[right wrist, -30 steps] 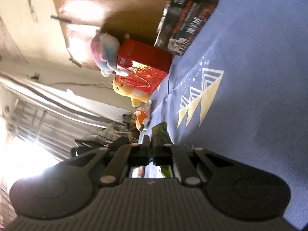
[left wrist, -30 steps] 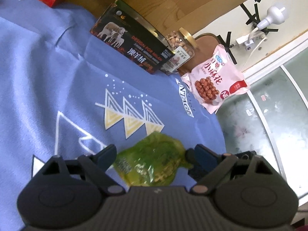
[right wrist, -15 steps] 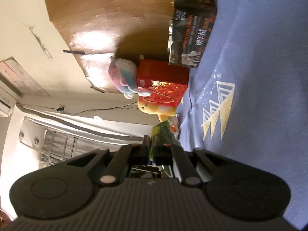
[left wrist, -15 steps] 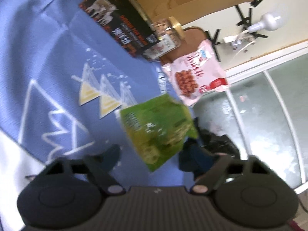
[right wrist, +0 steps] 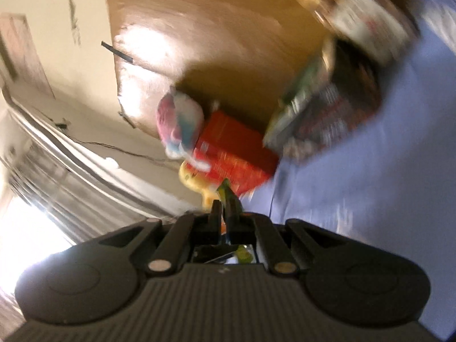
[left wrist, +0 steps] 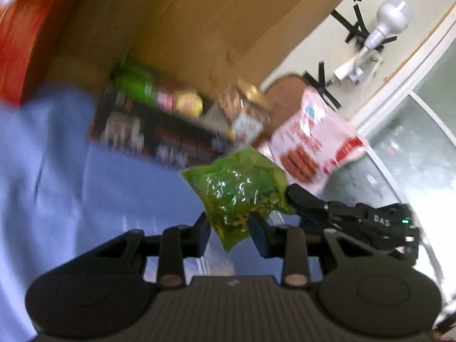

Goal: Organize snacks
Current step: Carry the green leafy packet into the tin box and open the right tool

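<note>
1. My right claw [right wrist: 225, 213] is pinched almost fully closed on the edge of the crinkly green plastic snack pouch [left wrist: 239, 188]; in its own camera only a thin green sliver pokes up between the fingers, since I see the pouch edge-on.

2. In the left camera that pouch hangs in the air above the blue printed cloth [left wrist: 57, 171], gripped at its 3 o'clock corner by the right claw, which comes in from the right.

3. My left claw [left wrist: 229, 233] stands partly open, with the pouch's lower tip dangling between the fingers. I cannot tell whether either finger touches it, and I judge it is holding nothing.

4. I hold the pouch by a corner so it swings free of the cloth and can be carried.

5. At 12 o'clock from the pouch lie a blurred dark printed box [left wrist: 154, 136] and a clear jar with a gold lid [left wrist: 245, 105]; at 1 o'clock lies a pink snack bag [left wrist: 310, 145].

6. Those snacks are grouped along the wooden board [left wrist: 199, 28], so I judge the pouch is headed there.
</note>
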Motion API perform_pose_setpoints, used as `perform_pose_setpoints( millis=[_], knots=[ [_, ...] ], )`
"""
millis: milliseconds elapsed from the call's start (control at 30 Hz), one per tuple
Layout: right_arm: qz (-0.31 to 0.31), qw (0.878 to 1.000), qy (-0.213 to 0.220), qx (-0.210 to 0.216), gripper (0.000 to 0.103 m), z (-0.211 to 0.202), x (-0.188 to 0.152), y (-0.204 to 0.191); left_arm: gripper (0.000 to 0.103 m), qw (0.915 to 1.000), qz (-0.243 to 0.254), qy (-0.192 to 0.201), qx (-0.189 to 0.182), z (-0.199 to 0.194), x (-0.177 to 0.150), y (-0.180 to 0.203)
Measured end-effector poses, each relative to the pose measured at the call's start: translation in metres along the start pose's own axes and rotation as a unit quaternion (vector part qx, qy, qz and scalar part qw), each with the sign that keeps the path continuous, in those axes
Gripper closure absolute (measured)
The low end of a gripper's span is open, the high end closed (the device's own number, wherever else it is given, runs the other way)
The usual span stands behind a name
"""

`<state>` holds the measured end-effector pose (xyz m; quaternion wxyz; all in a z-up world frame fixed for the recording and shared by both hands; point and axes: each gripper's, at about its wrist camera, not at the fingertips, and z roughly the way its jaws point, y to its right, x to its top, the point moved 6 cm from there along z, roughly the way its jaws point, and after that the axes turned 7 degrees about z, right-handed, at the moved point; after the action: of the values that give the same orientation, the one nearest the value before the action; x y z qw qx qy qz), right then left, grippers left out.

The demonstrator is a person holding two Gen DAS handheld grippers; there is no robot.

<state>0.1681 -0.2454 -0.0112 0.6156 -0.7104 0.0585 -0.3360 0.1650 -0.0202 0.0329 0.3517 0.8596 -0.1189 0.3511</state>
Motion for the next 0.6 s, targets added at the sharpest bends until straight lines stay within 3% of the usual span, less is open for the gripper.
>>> perform_pose_setpoints(
  millis=[133,233,333,433,500,600],
  knots=[
    [-0.077,0.995,0.045,-0.055,0.098,0.031,0.043,-0.001,0.072,0.9989,0.023,0.015,0.039,0.033,0.054,-0.013],
    [-0.128,0.984,0.073,-0.104,0.098,0.053,0.065,0.008,0.073,0.9978,0.024,0.013,0.061,0.063,0.083,-0.027],
    [-0.194,0.962,0.096,-0.169,0.094,0.072,0.074,0.019,0.072,0.9962,0.025,0.002,0.084,0.092,0.097,-0.039],
    [-0.258,0.932,0.111,-0.230,0.092,0.088,0.070,0.030,0.066,0.9888,0.049,0.011,0.141,0.109,0.103,-0.045],
    [-0.272,0.925,0.113,-0.239,0.084,0.092,0.066,0.033,0.065,0.9863,0.052,0.009,0.156,0.116,0.102,-0.045],
    [-0.289,0.921,0.122,-0.230,0.080,0.086,0.057,0.025,0.064,0.9833,0.061,0.009,0.171,0.115,0.096,-0.041]
  ],
)
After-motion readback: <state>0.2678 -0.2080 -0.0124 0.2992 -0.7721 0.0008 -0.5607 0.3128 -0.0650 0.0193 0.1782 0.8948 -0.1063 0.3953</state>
